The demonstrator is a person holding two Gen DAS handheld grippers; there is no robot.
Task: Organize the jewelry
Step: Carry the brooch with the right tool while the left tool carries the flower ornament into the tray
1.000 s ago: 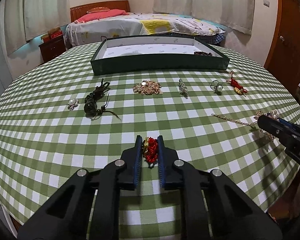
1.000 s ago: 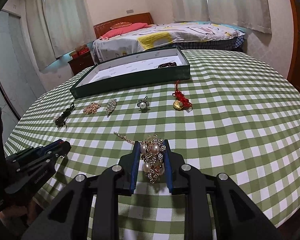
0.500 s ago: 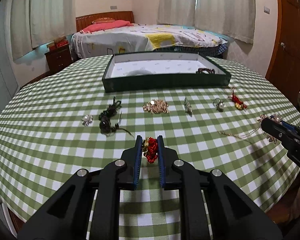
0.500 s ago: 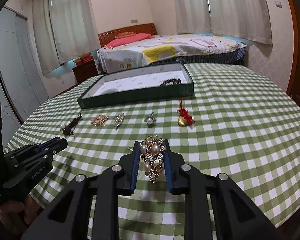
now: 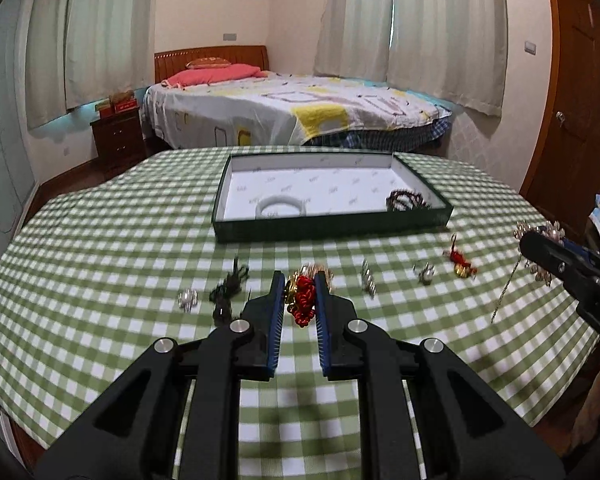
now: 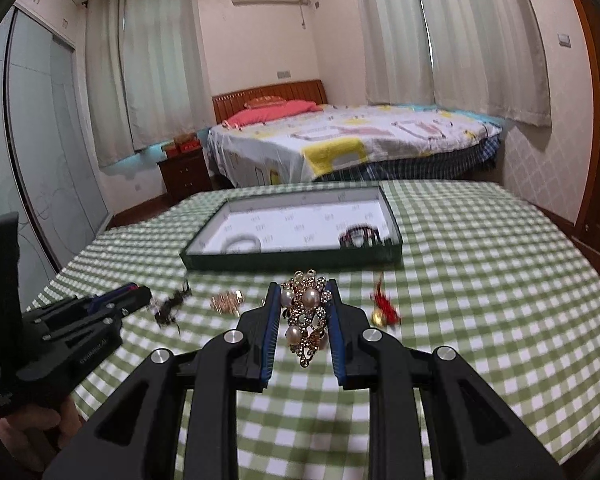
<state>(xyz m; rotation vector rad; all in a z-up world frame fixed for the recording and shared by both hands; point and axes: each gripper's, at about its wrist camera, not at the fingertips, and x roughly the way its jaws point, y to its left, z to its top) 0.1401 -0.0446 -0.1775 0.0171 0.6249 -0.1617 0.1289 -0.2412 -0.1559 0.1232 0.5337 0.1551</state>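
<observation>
Left tongs (image 5: 298,294) pinch a red knot charm (image 5: 303,300); right tongs (image 6: 303,308) pinch a pearl brooch (image 6: 305,316).

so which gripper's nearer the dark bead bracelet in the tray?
Right. The bracelet lies just beyond the right gripper; from the left gripper it sits farther off, toward the tray's right end.

A red knotted charm (image 5: 302,298) and a gold pearl brooch (image 6: 305,314) hang clamped above the table. Other pieces lie in a row before the green tray (image 5: 332,227).
</observation>
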